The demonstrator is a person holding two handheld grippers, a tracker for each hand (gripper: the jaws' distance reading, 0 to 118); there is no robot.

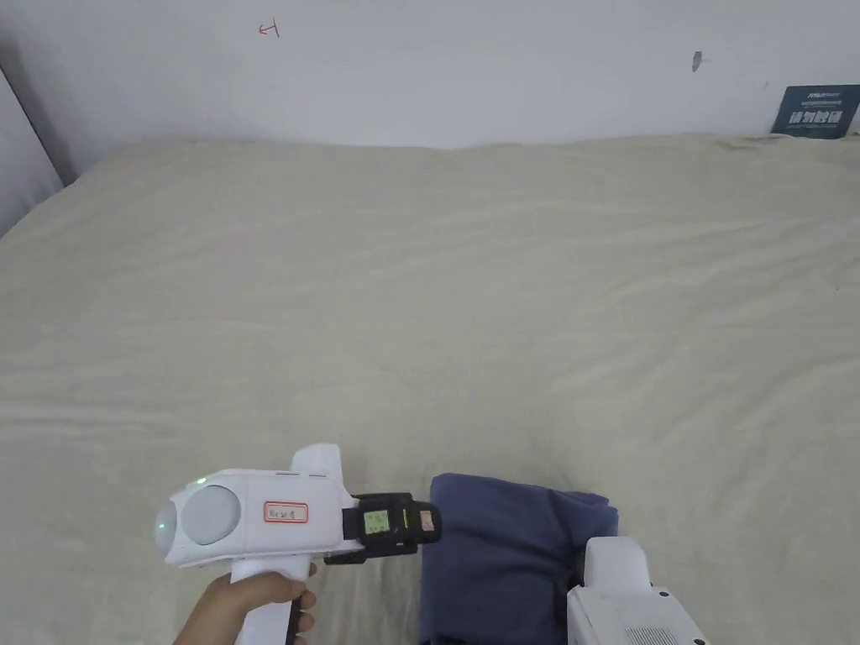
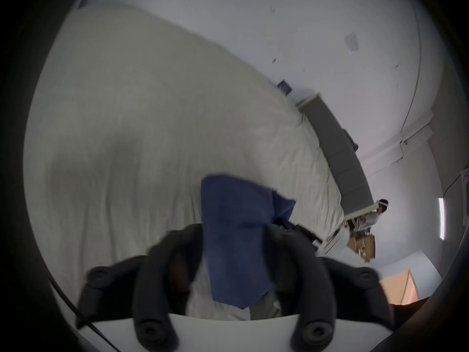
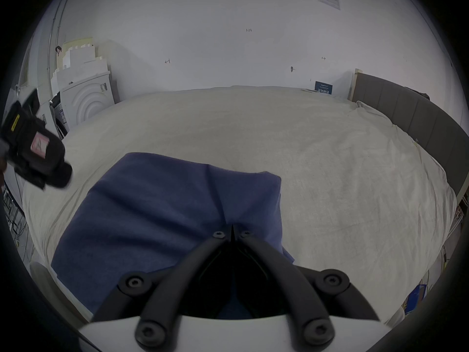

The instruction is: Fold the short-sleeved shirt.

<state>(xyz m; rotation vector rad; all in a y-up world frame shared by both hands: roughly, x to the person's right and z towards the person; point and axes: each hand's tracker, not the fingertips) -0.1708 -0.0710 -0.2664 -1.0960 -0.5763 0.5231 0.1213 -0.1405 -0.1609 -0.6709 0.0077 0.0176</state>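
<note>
In the head view, your left gripper (image 1: 424, 521) hangs just beside the left edge of the blue shirt (image 1: 504, 554), which lies folded at the near edge of the bed (image 1: 420, 294); your hand (image 1: 252, 600) holds its handle. In the left gripper view, its jaws stand wide apart, the shirt (image 2: 236, 243) seen between them, gripping nothing. In the right gripper view, your right gripper (image 3: 232, 233) has its jaws closed tip to tip, pinching a ridge of the shirt (image 3: 157, 205).

Cream sheet (image 1: 504, 294) covers the bed, creased. White wall (image 1: 470, 76) behind. Blue sign (image 1: 808, 110) against wall. Grey padded headboard (image 3: 411, 118) along bed's edge.
</note>
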